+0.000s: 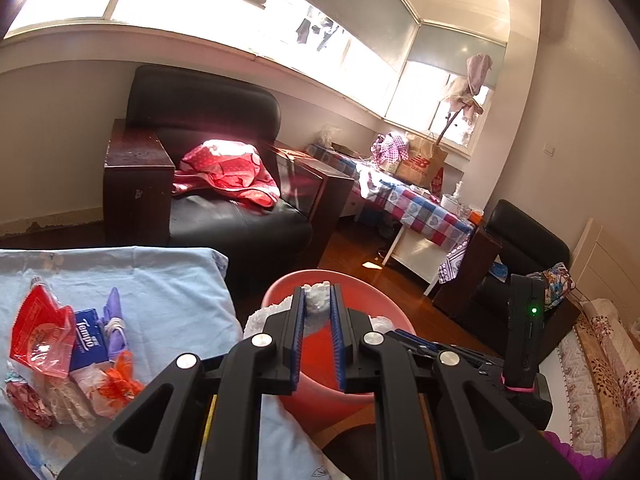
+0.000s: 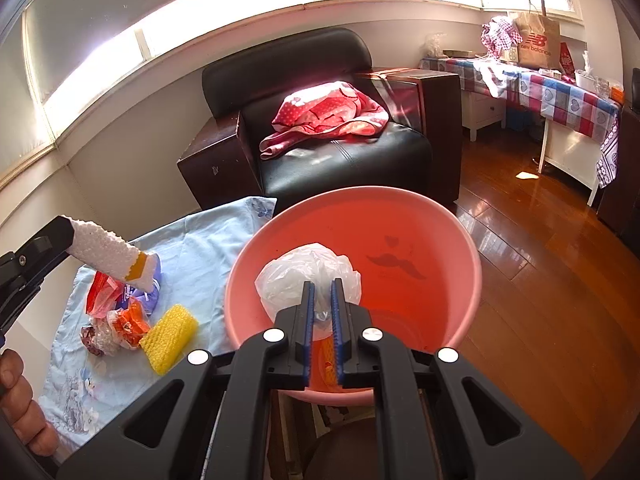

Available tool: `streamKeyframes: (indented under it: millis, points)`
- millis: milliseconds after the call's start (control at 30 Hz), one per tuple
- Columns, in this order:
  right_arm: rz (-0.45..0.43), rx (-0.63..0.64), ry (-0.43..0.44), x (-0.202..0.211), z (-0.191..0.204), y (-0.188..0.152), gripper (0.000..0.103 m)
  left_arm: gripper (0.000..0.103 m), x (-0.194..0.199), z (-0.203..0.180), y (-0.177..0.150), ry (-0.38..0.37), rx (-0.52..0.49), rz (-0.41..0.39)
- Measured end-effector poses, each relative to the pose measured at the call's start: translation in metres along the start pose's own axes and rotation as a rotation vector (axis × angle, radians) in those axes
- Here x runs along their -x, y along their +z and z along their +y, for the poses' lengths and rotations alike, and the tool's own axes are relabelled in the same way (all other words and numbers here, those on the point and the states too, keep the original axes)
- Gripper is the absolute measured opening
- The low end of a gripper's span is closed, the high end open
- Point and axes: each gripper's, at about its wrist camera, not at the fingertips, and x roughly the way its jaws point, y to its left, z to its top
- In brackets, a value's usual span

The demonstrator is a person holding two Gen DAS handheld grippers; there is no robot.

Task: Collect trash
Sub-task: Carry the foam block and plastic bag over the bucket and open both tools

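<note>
Claws are both reaching toward the round pink plastic basin (image 2: 420,240) at the centre of each view. The left claw (image 1: 318,300) is pinching a white bumpy foam sleeve (image 1: 317,306), which in the right view is slanting in from the left edge, over the worktop. The right claw (image 2: 323,292) is clamping a crumpled clear plastic bag (image 2: 308,270) over the basin's inside. An orange scrap (image 2: 329,354) is lying in the basin's bottom. At lower left, wrappers (image 2: 120,320) and a yellow ribbed foam piece (image 2: 170,338) are lying on the pale blue cloth (image 2: 200,248) covering the worktop.
</note>
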Motion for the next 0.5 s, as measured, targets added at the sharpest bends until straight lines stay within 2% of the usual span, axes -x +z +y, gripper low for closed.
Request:
streamKeyframes:
  millis: [267, 367, 500]
  points:
    - [0.021, -0.006, -0.041, 0.0, -0.016, -0.009, 0.009, 0.012, -0.055, -0.016, -0.012, -0.147, 0.066, 0.101]
    - [0.032, -0.01, -0.047, -0.002, -0.019, -0.012, 0.009, 0.012, -0.074, -0.013, -0.019, -0.164, 0.108, 0.145]
    - [0.044, -0.013, -0.053, -0.004, -0.021, -0.014, 0.009, 0.012, -0.092, -0.004, -0.028, -0.142, 0.14, 0.186]
